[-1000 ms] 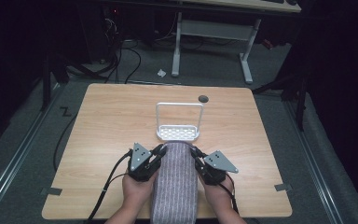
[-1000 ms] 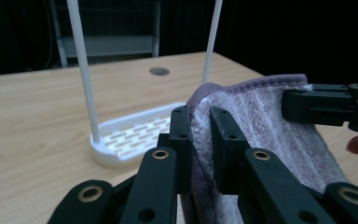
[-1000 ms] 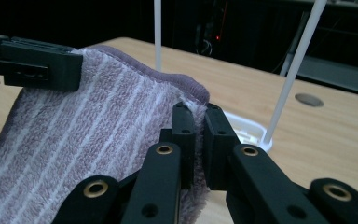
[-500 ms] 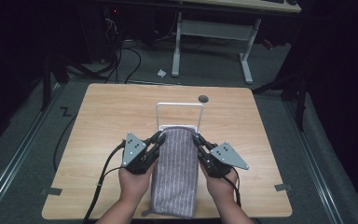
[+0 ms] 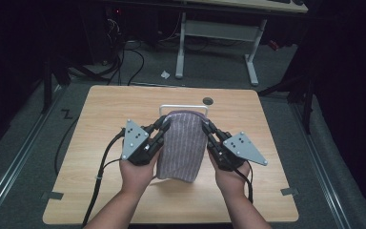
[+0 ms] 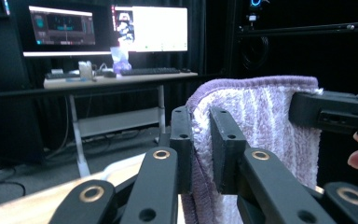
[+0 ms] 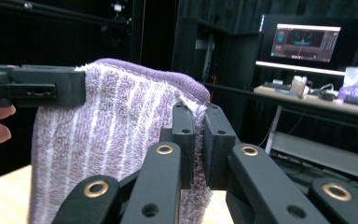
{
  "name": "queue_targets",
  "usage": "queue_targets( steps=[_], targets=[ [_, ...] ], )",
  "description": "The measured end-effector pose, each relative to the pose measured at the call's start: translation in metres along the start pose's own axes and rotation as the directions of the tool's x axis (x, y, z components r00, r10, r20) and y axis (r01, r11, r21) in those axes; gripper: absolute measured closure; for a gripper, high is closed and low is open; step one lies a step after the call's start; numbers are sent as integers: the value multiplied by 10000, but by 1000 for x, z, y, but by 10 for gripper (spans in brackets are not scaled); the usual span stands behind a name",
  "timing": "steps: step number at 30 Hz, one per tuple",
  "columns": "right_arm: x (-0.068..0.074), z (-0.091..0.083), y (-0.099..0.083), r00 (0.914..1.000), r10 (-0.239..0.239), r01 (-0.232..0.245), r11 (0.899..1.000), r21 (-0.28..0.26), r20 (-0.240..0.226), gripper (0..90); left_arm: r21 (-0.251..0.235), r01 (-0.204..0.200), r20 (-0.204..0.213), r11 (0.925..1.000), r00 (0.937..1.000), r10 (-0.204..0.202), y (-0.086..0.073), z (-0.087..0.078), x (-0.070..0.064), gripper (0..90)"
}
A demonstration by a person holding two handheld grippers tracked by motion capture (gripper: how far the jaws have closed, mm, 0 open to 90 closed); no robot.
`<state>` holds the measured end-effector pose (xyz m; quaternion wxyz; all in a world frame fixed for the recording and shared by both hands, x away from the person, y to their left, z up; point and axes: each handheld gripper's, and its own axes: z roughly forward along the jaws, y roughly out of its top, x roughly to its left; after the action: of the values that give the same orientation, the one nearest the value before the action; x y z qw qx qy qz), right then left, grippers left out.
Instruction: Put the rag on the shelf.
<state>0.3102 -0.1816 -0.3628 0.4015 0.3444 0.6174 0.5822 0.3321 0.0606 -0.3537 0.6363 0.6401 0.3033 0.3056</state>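
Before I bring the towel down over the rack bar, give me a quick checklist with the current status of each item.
1. Left gripper clamped on the towel corner: ok, cloth sits between its jaws.
2. Right gripper clamped on the other corner: ok.
3. Top edge level between the two grippers: ok.
4. Towel lifted off the table: cannot tell; its lower end hangs near the surface.
5. Towel lined up with the white rack: ok, the bar sits just behind the top edge.
6. Top edge higher than the bar: cannot tell.

White rack [image 5: 183,108] stands just behind the towel [image 5: 181,145]; table [image 5: 100,124] sides open.
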Motion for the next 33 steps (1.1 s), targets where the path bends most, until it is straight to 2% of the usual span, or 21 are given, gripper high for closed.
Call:
queue_targets(
  steps=[7, 12, 23, 26, 33],
  targets=[
    [-7, 7, 25, 9997, -214, 216, 9994, -264, 85, 853, -160, -178, -96, 9997, 9998, 176, 17, 10, 8, 806],
    [-11, 12, 33, 9996, -266, 267, 9992, -281, 73, 853, -171, -170, -82, 9997, 9998, 168, 23, 17, 14, 807],
    [-25, 34, 42, 9989, -392, 395, 9991, -129, 239, 853, 73, -498, -210, 9987, 9985, 500, 29, 45, 29, 808],
    [-31, 43, 42, 9995, -244, 246, 9997, -86, 223, 853, 116, -521, -284, 9986, 9982, 524, 32, 55, 36, 807],
    [-47, 69, 41, 9995, 42, -41, 10000, -39, 308, 853, 231, -858, -433, 9960, 9953, 867, 39, 79, 51, 807]
  ],
)
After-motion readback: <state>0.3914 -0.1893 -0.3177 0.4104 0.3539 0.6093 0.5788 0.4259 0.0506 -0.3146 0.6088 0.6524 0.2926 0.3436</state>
